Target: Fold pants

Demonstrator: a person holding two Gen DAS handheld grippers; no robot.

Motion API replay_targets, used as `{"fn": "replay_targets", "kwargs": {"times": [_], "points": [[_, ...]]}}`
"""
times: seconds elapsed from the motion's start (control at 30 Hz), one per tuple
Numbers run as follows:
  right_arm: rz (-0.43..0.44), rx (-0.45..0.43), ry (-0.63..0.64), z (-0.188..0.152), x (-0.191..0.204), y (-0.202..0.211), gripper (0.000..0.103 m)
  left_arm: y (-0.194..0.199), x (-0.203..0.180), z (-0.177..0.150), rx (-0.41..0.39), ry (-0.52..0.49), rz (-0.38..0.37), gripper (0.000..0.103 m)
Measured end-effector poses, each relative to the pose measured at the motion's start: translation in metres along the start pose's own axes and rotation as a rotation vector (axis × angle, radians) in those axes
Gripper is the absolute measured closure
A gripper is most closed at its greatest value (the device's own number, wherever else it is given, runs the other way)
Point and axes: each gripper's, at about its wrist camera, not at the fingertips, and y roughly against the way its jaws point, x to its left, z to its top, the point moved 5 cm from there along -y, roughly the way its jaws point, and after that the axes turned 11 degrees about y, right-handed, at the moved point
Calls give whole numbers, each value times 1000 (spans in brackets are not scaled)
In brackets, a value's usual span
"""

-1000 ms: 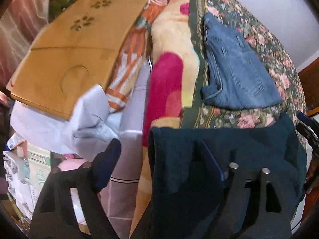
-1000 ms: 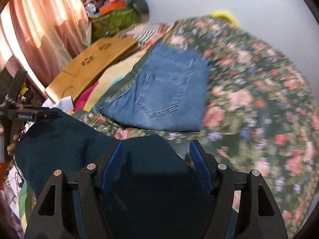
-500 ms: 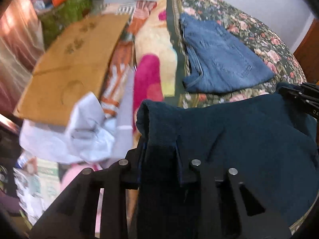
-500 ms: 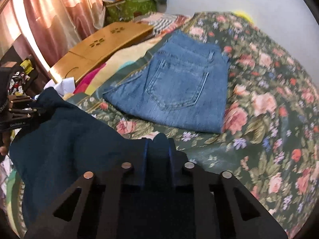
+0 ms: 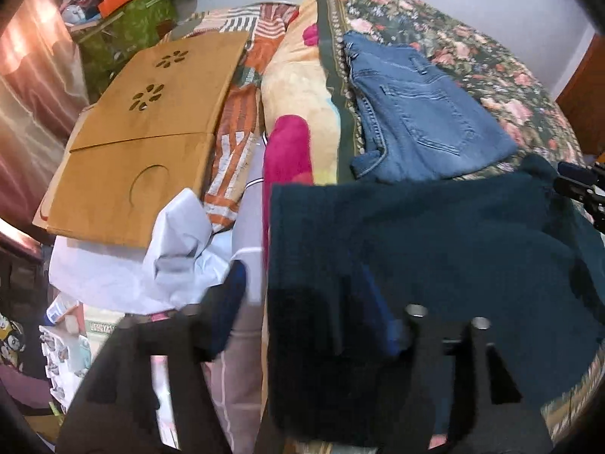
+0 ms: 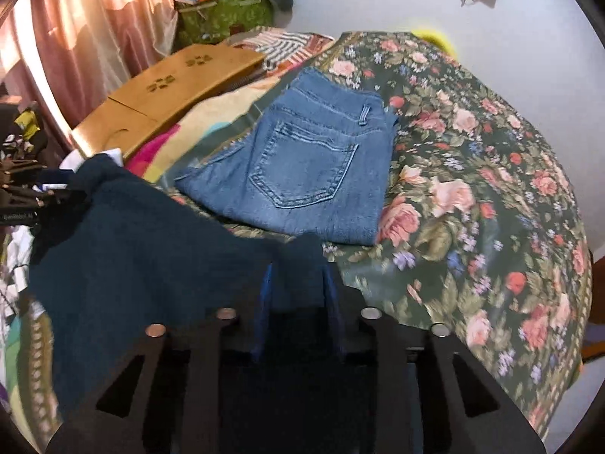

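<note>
jaws on both sides are opening. on the left gripper (image 5: 302, 302) they stand wide, one blue pad clear of the cloth over the white sheet (image 5: 124, 265), the other half hidden against the dark pants (image 5: 435, 234), so nothing is pinched there. on the right gripper (image 6: 298, 295) they are parted less, with a raised tuck of the same pants (image 6: 151, 257) between the pads; whether the pads press on it i cannot tell, though the gap suggests not. the pants lie at the near edge of the floral bed (image 6: 472, 196), spread between the two grippers as a broad folded panel, with one corner at the left gripper and the other at the right one. just beyond them, folded jeans (image 6: 314, 174) lie flat on the bed. off to the side sit a wooden board (image 5: 151, 128), a pink and yellow blanket (image 5: 291, 113) and a curtain (image 6: 94, 38). as a judgement, the jeans are done and the dark pants have at least one fold laid; the release looks under way, and a further fold or a smoothing and setting beside the jeans may be left. against half a second ago, both grippers were then clamped tight on the cloth and have since let go. a second ago the jaws stood wide, so this reads as a quick grip and release. the left hand has also come up and across, showing more of the board and the clutter behind.
</note>
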Motion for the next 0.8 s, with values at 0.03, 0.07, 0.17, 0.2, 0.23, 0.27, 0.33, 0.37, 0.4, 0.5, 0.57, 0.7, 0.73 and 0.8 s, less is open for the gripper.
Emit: {"fn": "replay_targets", "kwargs": {"times": [0.03, 0.07, 0.17, 0.2, 0.23, 0.27, 0.33, 0.37, 0.4, 0.5, 0.57, 0.7, 0.73, 0.8], "points": [[14, -12, -6, -3, 1, 12, 63, 6, 2, -4, -10, 4, 3, 32], [19, -23, -9, -5, 3, 20, 63, 11, 5, -9, -15, 8, 3, 32], [20, -69, -9, -14, 14, 53, 63, 28, 17, -24, -12, 50, -12, 31], [35, -84, -7, -17, 22, 65, 63, 32, 21, -30, -8, 67, -17, 31], [47, -95, -5, -21, 31, 73, 63, 36, 25, -37, -3, 83, -24, 31], [55, -104, -2, -24, 38, 79, 61, 38, 28, -44, 1, 98, -31, 31], [73, -110, 8, -30, 56, 85, 57, 42, 30, -60, 11, 104, -50, 31], [86, -109, 16, -33, 66, 86, 56, 43, 28, -69, 25, 95, -59, 31], [97, -109, 21, -37, 75, 86, 56, 43, 26, -76, 35, 90, -67, 31], [143, -90, 40, -50, 102, 79, 56, 40, 17, -100, 86, 103, -122, 31], [163, -59, 51, -60, 118, 68, 56, 39, 11, -110, 110, 114, -163, 31], [172, -1, 73, -70, 131, 46, 56, 32, -9, -119, 136, 120, -227, 31], [165, 11, 83, -72, 132, 40, 56, 30, -12, -118, 139, 125, -237, 31], [135, 10, 97, -74, 134, 34, 55, 26, -19, -114, 146, 144, -260, 31]]}}
